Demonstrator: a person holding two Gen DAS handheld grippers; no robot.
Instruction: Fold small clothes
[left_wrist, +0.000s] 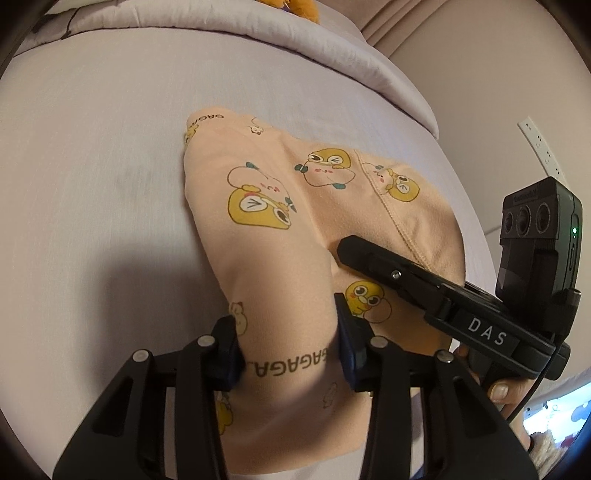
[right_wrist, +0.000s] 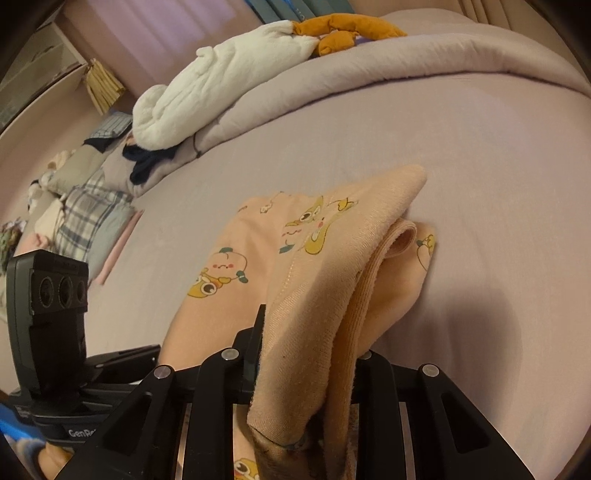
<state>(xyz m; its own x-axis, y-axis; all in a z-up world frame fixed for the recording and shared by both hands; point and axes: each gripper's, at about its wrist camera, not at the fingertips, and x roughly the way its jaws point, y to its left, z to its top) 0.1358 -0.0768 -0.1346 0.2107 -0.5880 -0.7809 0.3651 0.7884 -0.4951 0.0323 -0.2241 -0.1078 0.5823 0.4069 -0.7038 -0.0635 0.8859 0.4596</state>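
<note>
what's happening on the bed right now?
A person is folding a small peach garment with cartoon prints on a lilac bed sheet. The left hand-held gripper is clamped on a bunched end of it near the printed lettering, and the right hand-held gripper grips a ribbed hem. The near part is lifted off the sheet; the far part lies on the bed. The fold is not finished.
</note>
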